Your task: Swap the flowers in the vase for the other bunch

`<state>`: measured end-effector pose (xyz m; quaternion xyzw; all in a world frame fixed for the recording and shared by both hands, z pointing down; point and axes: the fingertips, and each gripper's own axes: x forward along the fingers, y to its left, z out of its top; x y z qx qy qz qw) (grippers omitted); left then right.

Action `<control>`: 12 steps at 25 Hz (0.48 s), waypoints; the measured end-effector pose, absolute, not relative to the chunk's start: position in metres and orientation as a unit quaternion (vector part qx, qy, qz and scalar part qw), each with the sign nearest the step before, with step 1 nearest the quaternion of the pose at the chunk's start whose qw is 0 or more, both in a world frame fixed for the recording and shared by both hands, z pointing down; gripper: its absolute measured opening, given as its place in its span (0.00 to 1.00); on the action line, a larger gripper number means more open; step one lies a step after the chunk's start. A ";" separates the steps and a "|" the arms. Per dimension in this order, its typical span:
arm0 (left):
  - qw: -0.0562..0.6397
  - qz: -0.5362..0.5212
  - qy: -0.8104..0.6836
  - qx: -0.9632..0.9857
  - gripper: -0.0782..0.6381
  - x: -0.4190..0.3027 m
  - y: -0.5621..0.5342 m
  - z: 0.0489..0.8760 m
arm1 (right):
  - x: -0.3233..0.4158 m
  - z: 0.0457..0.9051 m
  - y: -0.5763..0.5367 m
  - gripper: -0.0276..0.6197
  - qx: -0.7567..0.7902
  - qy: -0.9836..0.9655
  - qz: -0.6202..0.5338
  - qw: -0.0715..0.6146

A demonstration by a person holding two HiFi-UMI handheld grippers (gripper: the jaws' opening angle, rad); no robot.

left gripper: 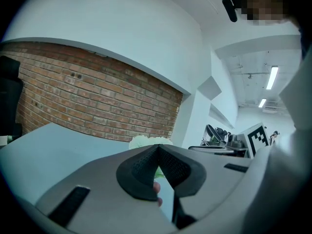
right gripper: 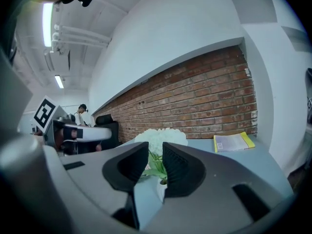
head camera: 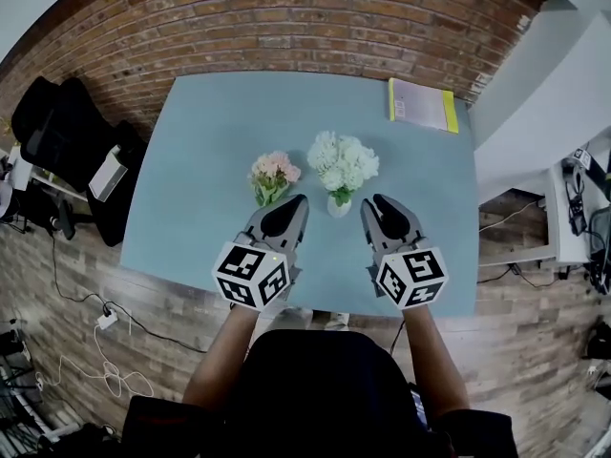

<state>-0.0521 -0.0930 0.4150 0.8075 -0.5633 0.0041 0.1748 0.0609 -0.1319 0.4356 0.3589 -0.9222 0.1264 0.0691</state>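
Note:
A bunch of white flowers (head camera: 343, 163) stands in a small white vase (head camera: 339, 207) mid-table. A pink bunch (head camera: 273, 174) lies on the table to its left. My left gripper (head camera: 300, 199) is shut and empty, its tips between the two bunches. The left gripper view shows the white flowers (left gripper: 146, 141) just past the closed jaws. My right gripper (head camera: 371, 203) sits just right of the vase, jaws slightly apart with nothing between them. In the right gripper view the white flowers (right gripper: 161, 138) and vase (right gripper: 159, 189) lie ahead of the gap.
The blue-grey table (head camera: 210, 141) stands against a brick wall (head camera: 315, 17). A yellow-edged booklet (head camera: 421, 105) lies at the far right corner. Black bags (head camera: 67, 136) sit left of the table, and cables (head camera: 86, 351) lie on the floor. A white desk (head camera: 558, 113) is at right.

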 end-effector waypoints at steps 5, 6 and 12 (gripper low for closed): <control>0.178 0.009 -0.552 0.815 0.12 -0.057 -0.107 0.419 | 0.052 0.451 -0.143 0.29 0.364 -0.918 0.136 0.081; 0.178 0.010 -0.550 0.816 0.12 -0.058 -0.110 0.419 | 0.051 0.454 -0.145 0.32 0.365 -0.916 0.140 0.085; 0.179 0.014 -0.545 0.819 0.12 -0.071 -0.127 0.421 | 0.040 0.471 -0.157 0.44 0.369 -0.911 0.152 0.103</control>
